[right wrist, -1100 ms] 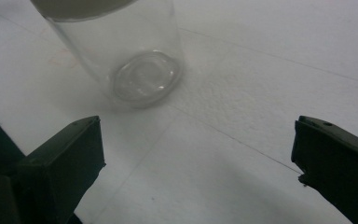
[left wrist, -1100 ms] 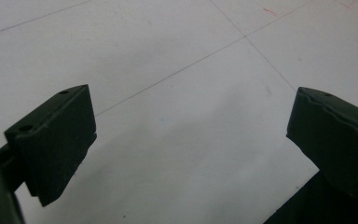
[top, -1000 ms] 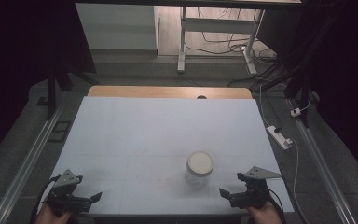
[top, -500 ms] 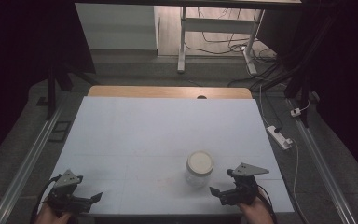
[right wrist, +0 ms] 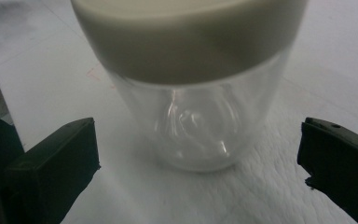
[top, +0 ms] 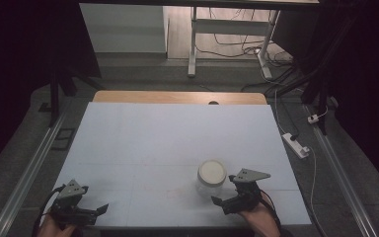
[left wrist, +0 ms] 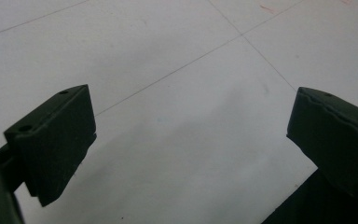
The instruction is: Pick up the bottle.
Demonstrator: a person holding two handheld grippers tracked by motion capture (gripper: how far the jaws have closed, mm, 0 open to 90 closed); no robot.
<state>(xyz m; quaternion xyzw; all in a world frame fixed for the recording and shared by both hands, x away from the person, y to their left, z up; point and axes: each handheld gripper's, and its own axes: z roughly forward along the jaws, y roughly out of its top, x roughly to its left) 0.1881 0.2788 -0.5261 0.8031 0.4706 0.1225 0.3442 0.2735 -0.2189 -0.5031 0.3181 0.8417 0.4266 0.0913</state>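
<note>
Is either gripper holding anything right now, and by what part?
Nothing is held. The right gripper stands open before the clear jar, jaws apart from its glass. The left gripper is open over the bare table.

Left gripper [top: 81,211] low, jaws wide — right gripper [top: 227,201] likewise.

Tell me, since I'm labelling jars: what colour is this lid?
Cream lid, clearest in the right gripper view.

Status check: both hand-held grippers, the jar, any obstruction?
Right hand-held gripper open, short of clear glass jar with cream lid. Left hand-held gripper open, empty. Nothing between.
</note>
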